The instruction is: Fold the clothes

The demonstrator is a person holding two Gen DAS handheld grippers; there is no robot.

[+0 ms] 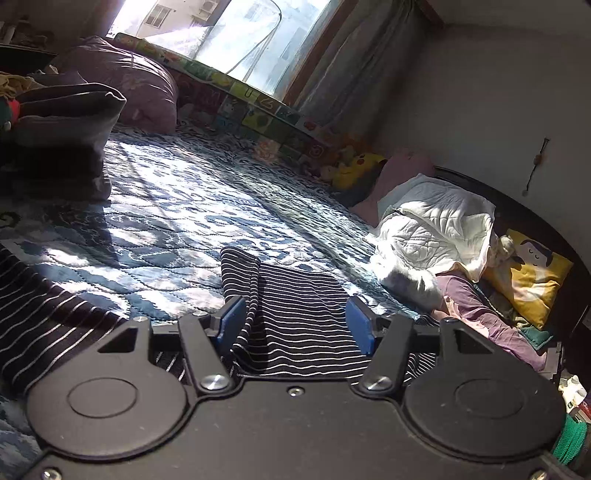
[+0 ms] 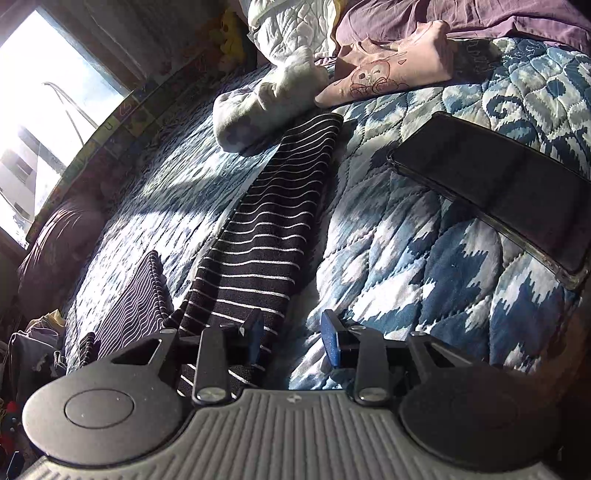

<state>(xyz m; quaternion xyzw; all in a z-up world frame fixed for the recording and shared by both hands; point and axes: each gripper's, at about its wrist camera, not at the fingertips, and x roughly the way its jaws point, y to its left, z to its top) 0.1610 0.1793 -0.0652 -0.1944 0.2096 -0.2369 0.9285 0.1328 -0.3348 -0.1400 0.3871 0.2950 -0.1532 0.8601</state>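
Left gripper [image 1: 296,325] fingers spread apart over black white-striped garment [image 1: 295,314], creased, lying on blue patterned bed quilt [image 1: 177,206], right gripper [image 2: 292,341] fingers released, phone [image 2: 491,192] nearby.

bed, blue quilt [image 1: 177,206] | sunlit window [image 1: 236,33] | white wall [image 1: 498,92]

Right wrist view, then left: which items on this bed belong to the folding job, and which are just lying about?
Belongs to the job:
- black white-striped garment, spread on the quilt
- left hand-held gripper, open over it
- right hand-held gripper, open at its edge

Lying about:
- black phone
- pink cartoon-print top
- white quilted blanket
- yellow plush toy
- yellow cushion
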